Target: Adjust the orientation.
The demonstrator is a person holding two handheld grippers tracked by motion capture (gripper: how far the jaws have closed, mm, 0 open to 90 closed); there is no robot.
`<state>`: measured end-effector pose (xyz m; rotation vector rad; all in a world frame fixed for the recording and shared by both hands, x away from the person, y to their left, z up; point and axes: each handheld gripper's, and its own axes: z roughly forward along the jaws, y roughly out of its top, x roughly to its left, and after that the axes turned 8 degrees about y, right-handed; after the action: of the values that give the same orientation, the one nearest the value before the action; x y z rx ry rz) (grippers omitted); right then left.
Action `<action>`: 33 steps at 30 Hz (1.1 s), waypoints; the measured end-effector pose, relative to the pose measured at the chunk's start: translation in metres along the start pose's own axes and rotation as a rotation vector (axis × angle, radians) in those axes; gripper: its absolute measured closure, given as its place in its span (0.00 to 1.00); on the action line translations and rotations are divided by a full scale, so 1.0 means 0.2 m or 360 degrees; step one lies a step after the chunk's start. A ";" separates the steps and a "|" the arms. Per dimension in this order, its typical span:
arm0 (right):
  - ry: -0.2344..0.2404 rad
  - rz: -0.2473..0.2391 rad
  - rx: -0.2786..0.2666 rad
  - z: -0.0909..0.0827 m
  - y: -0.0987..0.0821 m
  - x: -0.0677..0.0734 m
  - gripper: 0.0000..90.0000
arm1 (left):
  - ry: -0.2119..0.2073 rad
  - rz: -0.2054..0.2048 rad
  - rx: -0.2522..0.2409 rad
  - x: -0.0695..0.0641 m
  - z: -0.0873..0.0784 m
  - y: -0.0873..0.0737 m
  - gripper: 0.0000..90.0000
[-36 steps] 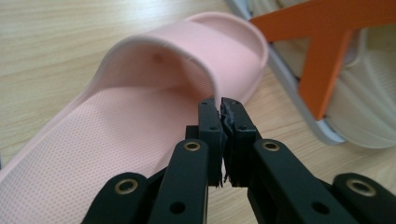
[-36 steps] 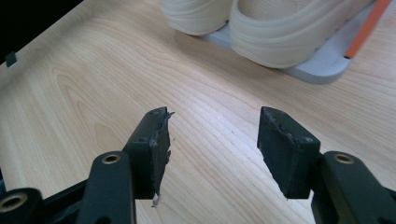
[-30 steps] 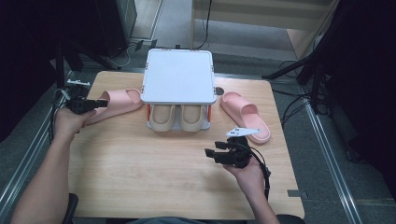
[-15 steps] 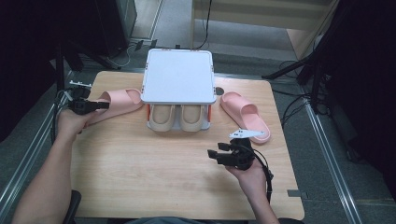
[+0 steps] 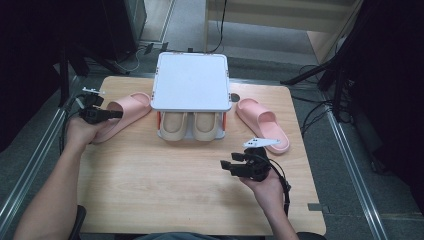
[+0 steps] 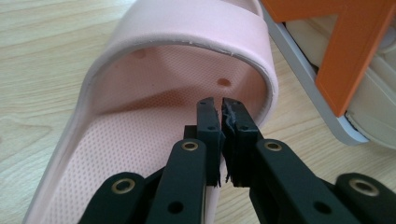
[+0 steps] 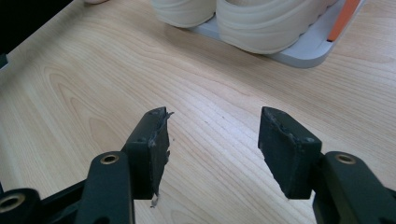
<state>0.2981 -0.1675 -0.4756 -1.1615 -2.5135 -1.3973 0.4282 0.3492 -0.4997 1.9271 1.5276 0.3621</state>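
A pink slipper (image 5: 125,112) lies left of a small shoe rack (image 5: 190,82) with a white top. A second pink slipper (image 5: 262,124) lies to the rack's right. Two beige slippers (image 5: 192,125) sit on the rack's lower shelf. My left gripper (image 5: 116,114) points right over the left slipper's open end. In the left gripper view its tips (image 6: 220,109) hover over the footbed (image 6: 140,116), just short of the strap (image 6: 196,23), shut with nothing seen between them. My right gripper (image 5: 226,165) rests low over bare wood in front of the rack, open and empty (image 7: 212,140).
The wooden table (image 5: 150,190) has bare room across its front half. An orange rack post (image 6: 355,51) stands close to the left slipper's right side. Dark stands and cables surround the table on the floor.
The left hand has edged slightly to the right over the pink slipper. The right gripper and both pink slippers stay where they were.
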 end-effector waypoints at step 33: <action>0.0028 -0.0036 0.0045 0.05 0.02 0.02 0.49 | -0.0028 -0.0013 -0.0020 -0.16 0.01 0.05 0.86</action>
<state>0.3013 -0.1558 -0.4777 -1.1145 -2.5333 -1.3663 0.4282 0.3178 -0.4895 1.9086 1.5179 0.3495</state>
